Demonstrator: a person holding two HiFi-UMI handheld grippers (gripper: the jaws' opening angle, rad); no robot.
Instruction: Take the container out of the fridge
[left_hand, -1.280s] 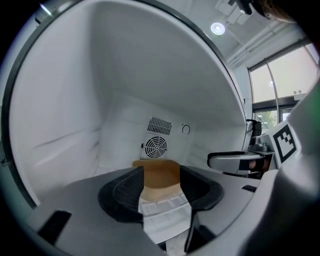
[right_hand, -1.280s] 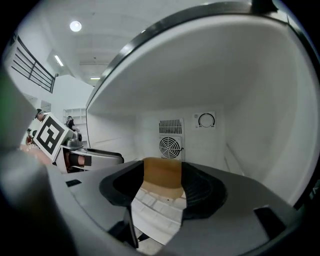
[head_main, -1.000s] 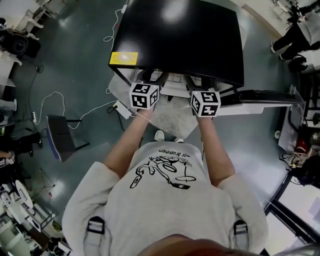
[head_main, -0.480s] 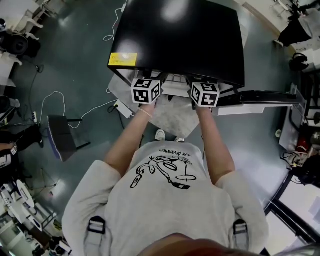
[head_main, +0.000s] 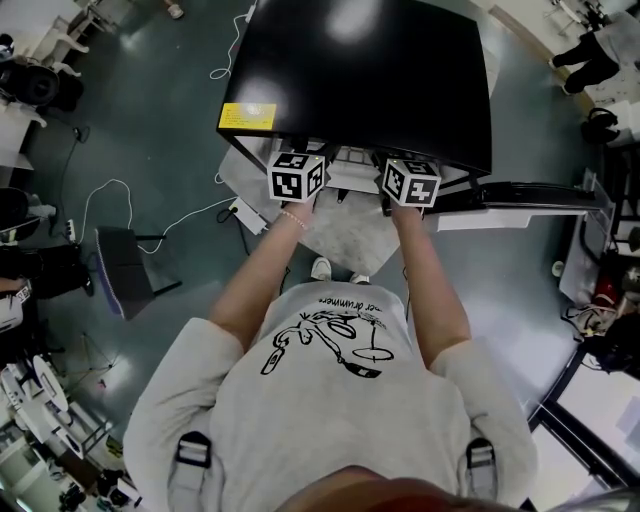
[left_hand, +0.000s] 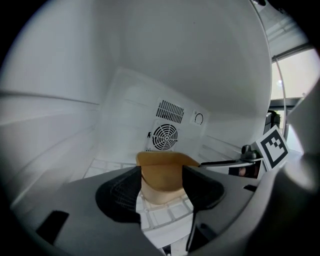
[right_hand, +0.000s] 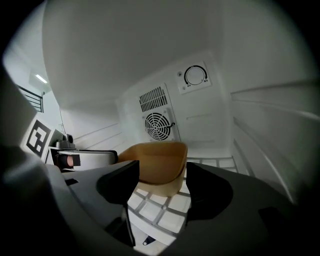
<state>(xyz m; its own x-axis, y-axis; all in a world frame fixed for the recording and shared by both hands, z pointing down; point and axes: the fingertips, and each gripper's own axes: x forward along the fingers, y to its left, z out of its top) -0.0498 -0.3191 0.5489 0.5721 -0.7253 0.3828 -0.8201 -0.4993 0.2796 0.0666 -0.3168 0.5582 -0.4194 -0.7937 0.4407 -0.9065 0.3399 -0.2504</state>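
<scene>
A tan open-topped container (left_hand: 162, 172) stands on the white wire shelf (left_hand: 160, 216) inside the fridge, in front of the fan grille. In the left gripper view my left gripper (left_hand: 162, 194) is open, and the container's near end shows in the gap between its black fingers (left_hand: 120, 192). The right gripper view has the same container (right_hand: 157, 167) just ahead of my open right gripper (right_hand: 161, 189). From the head view only the two marker cubes (head_main: 296, 176) (head_main: 411, 182) show, at the mouth of the black-topped fridge (head_main: 360, 70); the jaws are hidden under its top.
The fridge's back wall carries a round fan grille (right_hand: 159, 125) and a thermostat dial (right_hand: 195, 76). White side walls stand close on both sides. The fridge door (head_main: 520, 192) stands open to the right. Cables (head_main: 120, 195) and a black stand (head_main: 125, 272) lie on the floor at left.
Both marker cubes have moved forward toward the fridge opening, drawing slightly closer together. The person's arms have stretched out further.
</scene>
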